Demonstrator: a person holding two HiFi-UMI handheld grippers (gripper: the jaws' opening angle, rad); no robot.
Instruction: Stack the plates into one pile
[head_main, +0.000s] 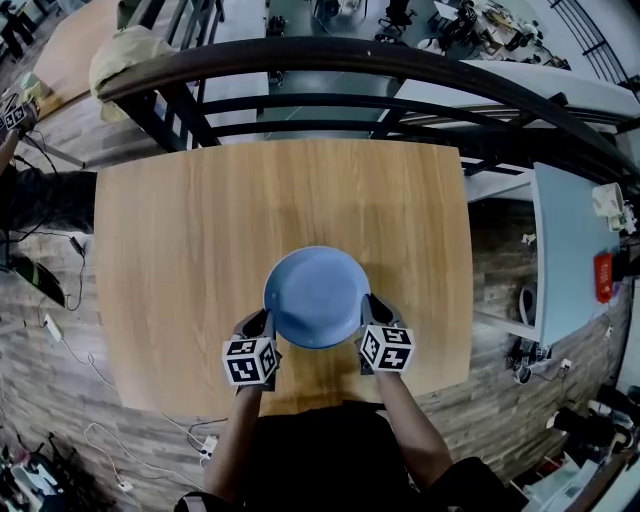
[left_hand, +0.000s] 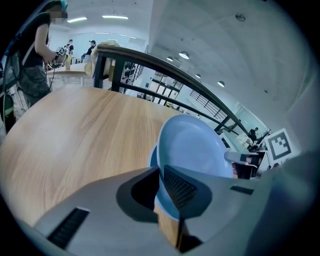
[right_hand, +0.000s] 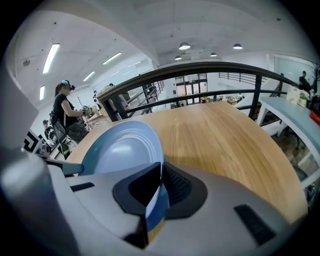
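Note:
Both grippers hold one light blue plate (head_main: 317, 297) low over the near half of the round wooden table (head_main: 200, 230). My left gripper (head_main: 262, 322) is shut on the plate's left rim, and the right gripper (head_main: 372, 310) is shut on its right rim. In the left gripper view the plate (left_hand: 195, 145) runs between the jaws of the left gripper (left_hand: 162, 185). A darker blue edge of a second plate (left_hand: 153, 159) shows just under it. In the right gripper view the plate (right_hand: 122, 150) rim is pinched by the right gripper (right_hand: 160, 187).
A black curved railing (head_main: 350, 60) runs along the table's far side. A pale blue table (head_main: 570, 250) stands to the right. Cables and a power strip (head_main: 55, 330) lie on the floor at the left. A person (right_hand: 67, 117) stands beyond the table.

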